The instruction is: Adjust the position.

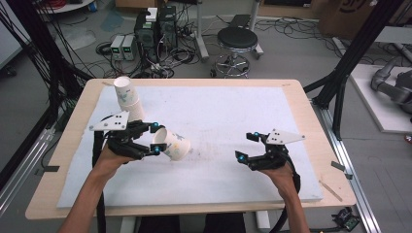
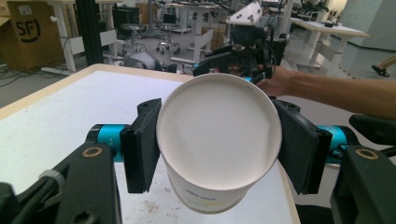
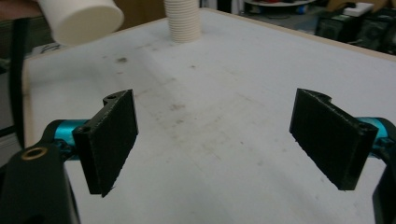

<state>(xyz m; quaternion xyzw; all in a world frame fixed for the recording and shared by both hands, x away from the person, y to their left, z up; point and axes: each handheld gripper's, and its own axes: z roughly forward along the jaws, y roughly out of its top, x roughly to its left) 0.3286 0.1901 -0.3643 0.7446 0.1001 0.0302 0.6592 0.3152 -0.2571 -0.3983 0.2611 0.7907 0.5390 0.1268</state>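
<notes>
We saw a cup lying sideways between the left gripper's jaws at the table's left side, a cup stack just behind it, and the right gripper well apart to the right

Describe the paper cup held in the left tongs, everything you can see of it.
The white paper cup has a rolled rim, a plain white inside and a faint blue print on its outer wall. It looks empty and undented. It lies tipped on its side, held above the white table mat, its mouth facing back toward the left tongs, whose two black pads press its wall from either side just below the rim. Nothing else touches it; the stack of white paper cups stands apart, behind.
</notes>
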